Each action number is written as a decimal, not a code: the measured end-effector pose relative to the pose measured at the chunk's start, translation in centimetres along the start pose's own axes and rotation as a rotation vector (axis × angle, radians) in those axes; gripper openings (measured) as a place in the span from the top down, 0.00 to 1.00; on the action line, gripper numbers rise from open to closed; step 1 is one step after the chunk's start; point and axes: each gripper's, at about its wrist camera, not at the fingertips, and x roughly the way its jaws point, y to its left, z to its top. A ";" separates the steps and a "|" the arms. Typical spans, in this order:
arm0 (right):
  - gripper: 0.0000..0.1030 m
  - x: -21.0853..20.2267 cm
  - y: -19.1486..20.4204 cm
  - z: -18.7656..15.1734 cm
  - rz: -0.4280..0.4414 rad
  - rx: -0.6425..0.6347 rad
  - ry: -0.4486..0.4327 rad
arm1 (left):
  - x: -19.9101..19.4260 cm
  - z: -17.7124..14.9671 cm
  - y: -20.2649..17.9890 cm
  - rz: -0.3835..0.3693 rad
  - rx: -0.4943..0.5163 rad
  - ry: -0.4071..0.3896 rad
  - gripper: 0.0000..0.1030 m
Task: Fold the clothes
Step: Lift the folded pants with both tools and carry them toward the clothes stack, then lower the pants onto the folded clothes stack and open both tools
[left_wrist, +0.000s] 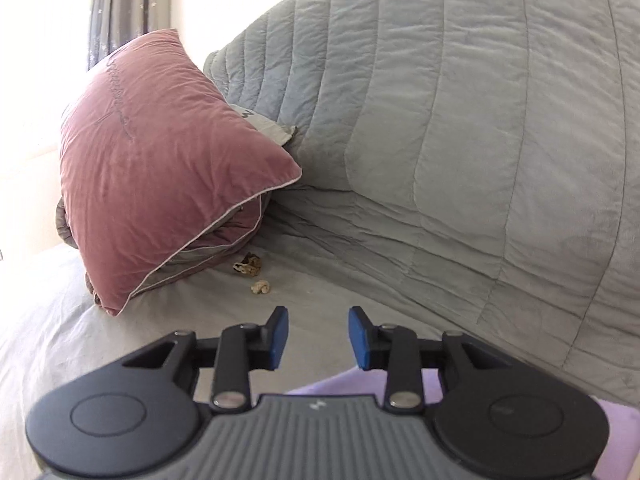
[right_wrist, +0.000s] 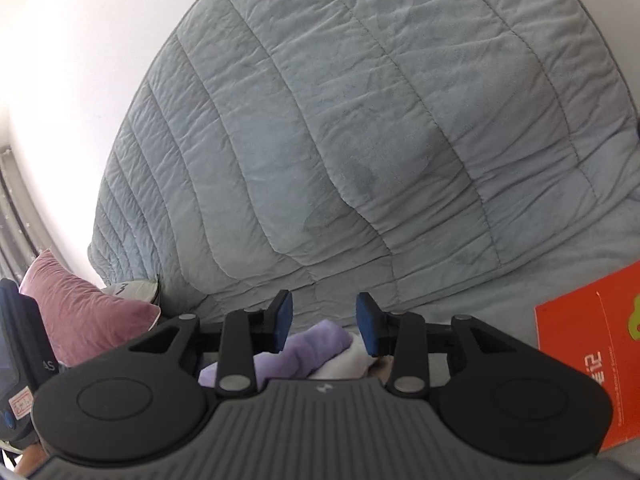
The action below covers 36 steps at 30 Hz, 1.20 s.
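Both jaws stand apart with nothing between them: the left hand-held gripper and the right hand-held gripper have let go. Just below them on the bed lies the purple cloth, bunched against a small white cloth. It looks soft, light and floppy, so I would pinch it at an edge or corner. Farther back sit the pink pillow and the grey quilt.

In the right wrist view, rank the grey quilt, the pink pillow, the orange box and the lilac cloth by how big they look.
1. grey quilt, by far
2. orange box, cut off by the frame edge
3. pink pillow, partly hidden
4. lilac cloth, mostly behind the right hand-held gripper

Box and pillow look close; unsure.
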 end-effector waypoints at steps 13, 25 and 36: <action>0.62 5.4 1.6 -2.3 0.293 -0.557 0.353 | -1.6 -7.4 -0.6 -0.136 -0.131 0.006 0.68; 0.60 4.3 0.4 0.1 0.360 -0.376 0.356 | -7.0 -8.8 -0.7 -0.096 -0.142 -0.123 0.64; 0.49 3.1 1.2 1.6 0.322 -0.444 0.405 | -12.4 -10.6 -0.6 -0.128 -0.157 -0.065 0.60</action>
